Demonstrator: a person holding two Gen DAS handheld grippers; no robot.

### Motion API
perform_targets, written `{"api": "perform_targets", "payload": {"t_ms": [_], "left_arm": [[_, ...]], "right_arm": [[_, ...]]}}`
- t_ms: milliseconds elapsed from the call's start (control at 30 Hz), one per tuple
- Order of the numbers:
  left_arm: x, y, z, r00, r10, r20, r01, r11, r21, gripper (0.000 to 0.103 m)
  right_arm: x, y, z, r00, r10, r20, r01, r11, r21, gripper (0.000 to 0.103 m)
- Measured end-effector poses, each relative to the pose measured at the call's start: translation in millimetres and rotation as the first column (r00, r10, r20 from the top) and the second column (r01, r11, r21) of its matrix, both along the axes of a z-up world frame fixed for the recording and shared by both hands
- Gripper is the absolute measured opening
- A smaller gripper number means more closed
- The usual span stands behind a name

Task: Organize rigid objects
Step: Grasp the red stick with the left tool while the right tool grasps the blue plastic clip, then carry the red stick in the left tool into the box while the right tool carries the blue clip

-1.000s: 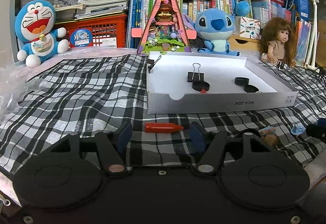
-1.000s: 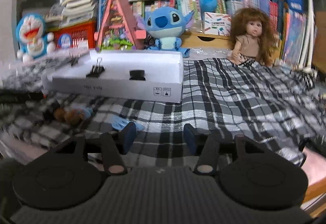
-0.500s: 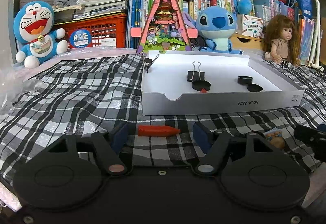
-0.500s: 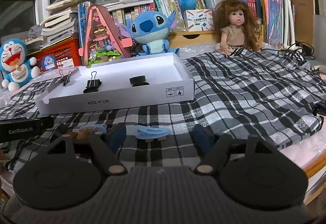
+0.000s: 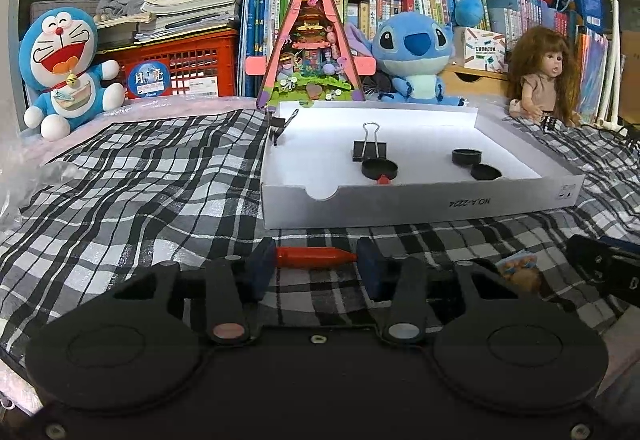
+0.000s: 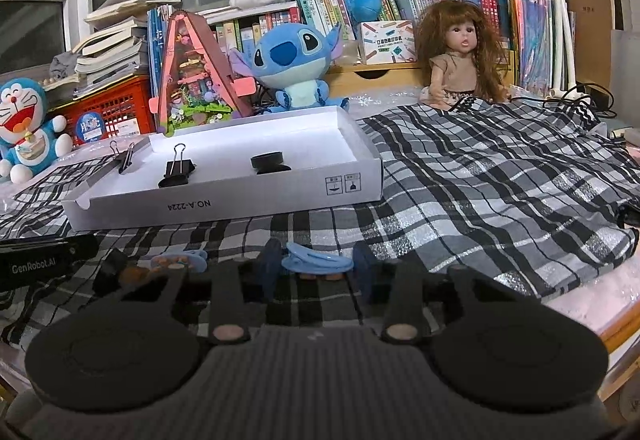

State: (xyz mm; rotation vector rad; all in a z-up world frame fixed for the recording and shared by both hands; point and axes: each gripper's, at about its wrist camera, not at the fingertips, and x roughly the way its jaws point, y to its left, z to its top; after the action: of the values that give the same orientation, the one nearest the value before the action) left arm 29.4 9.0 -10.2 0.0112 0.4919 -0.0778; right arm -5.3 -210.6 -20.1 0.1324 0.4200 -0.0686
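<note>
On the checked cloth a red crayon (image 5: 312, 257) lies crosswise between the fingers of my left gripper (image 5: 316, 265). Its jaws are closing and both pads touch the crayon's ends. In the right wrist view a light blue clip (image 6: 318, 262) lies between the fingers of my right gripper (image 6: 316, 272). Those jaws are closing too, with the pads against the clip's two ends. Just beyond both stands the white shallow box (image 5: 420, 208), also in the right wrist view (image 6: 224, 206). It holds a black binder clip (image 5: 369, 150) and black round caps (image 5: 466, 156).
A small blue and brown toy (image 5: 518, 268) lies on the cloth between the two grippers. Another binder clip (image 6: 124, 158) sits on the box's far left corner. Plush toys, a doll (image 6: 460, 56), books and a red crate (image 5: 180, 68) line the back.
Both pairs of jaws have narrowed onto what lies between them. The right gripper has swung to face the box and come up around the blue clip. The left gripper has hardly moved.
</note>
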Motion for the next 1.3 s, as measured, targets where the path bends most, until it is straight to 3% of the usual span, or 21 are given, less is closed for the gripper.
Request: {"api": "perform_targets", "payload": {"t_ms": [467, 767, 933, 1100, 1300], "left_arm": [[2.7, -1.6, 30.2, 1.0, -0.023, 0.012, 0.023, 0.999, -0.042, 0.042], [28.4, 4.9, 59.1, 0.999, -0.039, 0.017, 0.04, 0.996, -0.083, 0.042], [58.1, 7.5, 73.4, 0.997, -0.068, -0.025, 0.064, 0.99, -0.127, 0.042], [98.3, -0.7, 88.3, 0.995, -0.087, -0.043, 0.082, 0.99, -0.111, 0.042], [157.2, -12.3, 84.3, 0.986, -0.096, -0.139, 0.069, 0.979, -0.19, 0.042]], "right_arm": [[10.8, -1.2, 14.7, 0.999, 0.045, 0.024, -0.044, 0.999, -0.016, 0.044], [43.8, -9.2, 42.8, 0.994, 0.112, 0.014, -0.112, 0.994, -0.009, 0.044], [71.1, -14.8, 62.5, 0.99, 0.142, -0.001, -0.142, 0.99, -0.005, 0.044], [106.6, -21.3, 80.7, 0.979, 0.197, -0.057, -0.195, 0.98, 0.033, 0.044], [152.5, -24.5, 89.0, 0.953, 0.271, -0.138, -0.259, 0.961, 0.096, 0.044]]}}
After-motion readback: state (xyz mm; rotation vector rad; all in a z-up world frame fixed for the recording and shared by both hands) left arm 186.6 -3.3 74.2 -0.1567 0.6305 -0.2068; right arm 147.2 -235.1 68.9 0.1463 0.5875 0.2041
